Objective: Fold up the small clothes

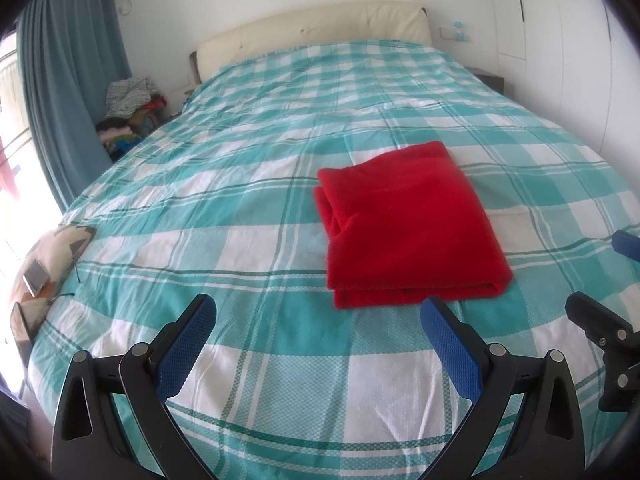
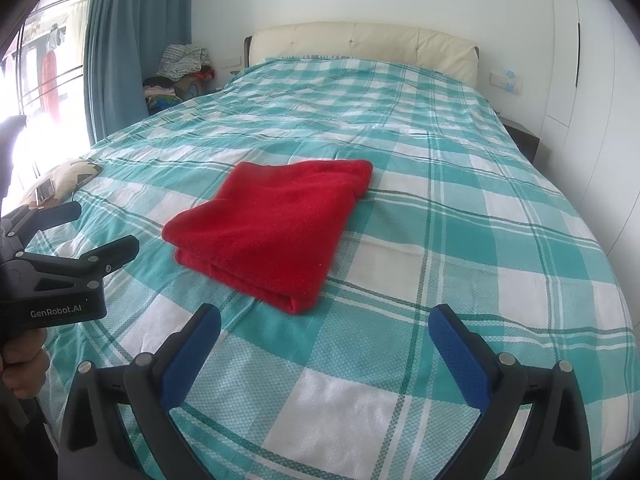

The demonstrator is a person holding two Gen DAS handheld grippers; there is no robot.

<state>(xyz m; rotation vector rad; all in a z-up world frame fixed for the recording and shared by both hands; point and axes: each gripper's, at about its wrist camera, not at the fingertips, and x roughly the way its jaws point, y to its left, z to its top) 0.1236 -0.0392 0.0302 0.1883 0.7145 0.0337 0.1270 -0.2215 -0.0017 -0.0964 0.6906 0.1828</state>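
A red cloth lies folded into a thick rectangle on the teal and white checked bedspread; it also shows in the right wrist view. My left gripper is open and empty, held just short of the cloth's near edge. My right gripper is open and empty, a little back from the cloth's near corner. The right gripper shows at the right edge of the left wrist view, and the left gripper at the left edge of the right wrist view.
A patterned cushion with a phone on it lies at the bed's left edge. A cream headboard stands at the far end. A pile of clothes sits by the blue curtain. White wardrobe doors line the right side.
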